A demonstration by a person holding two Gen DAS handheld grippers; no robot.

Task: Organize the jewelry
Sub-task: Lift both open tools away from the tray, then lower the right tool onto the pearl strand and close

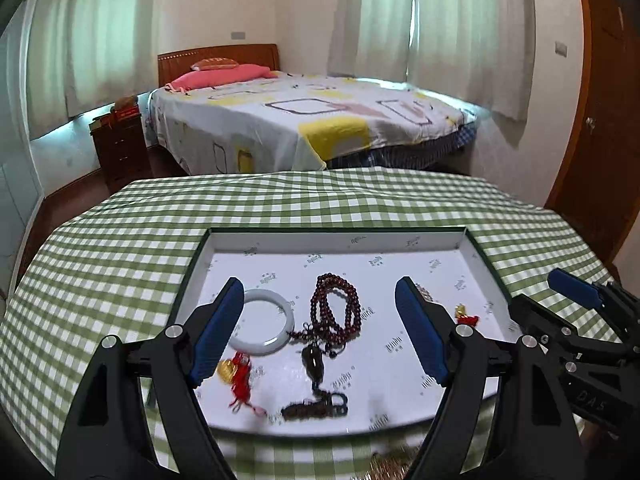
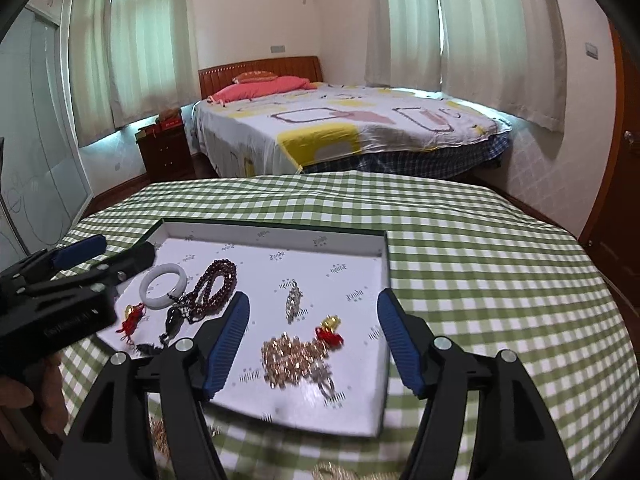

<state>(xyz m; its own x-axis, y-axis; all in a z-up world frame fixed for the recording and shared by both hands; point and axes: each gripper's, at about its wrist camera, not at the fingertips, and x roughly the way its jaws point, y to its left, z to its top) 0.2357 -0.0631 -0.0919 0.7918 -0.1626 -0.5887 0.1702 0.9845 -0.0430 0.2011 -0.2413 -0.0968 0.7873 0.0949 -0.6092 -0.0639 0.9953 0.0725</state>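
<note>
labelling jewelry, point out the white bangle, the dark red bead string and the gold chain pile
white bangle [image 1: 289,312]: left wrist view, right rim.
dark red bead string [image 1: 335,308]: left wrist view, looped beads.
gold chain pile [image 2: 290,358]: right wrist view, heap's middle.

I see a soft, matt green-checked cloth [image 1: 120,248] over the table. The tray [image 1: 336,237] looks like white printed card, faintly shiny. The bangle [image 1: 276,320] is smooth, glossy, milky like jade or glass. The beads [image 1: 336,308] look like polished dark wood. The chain [image 2: 292,356] glitters like gold metal. My left gripper [image 1: 320,328] is matt black plastic, with ribbed blue pads [image 1: 220,328] and bright metal pins.
</note>
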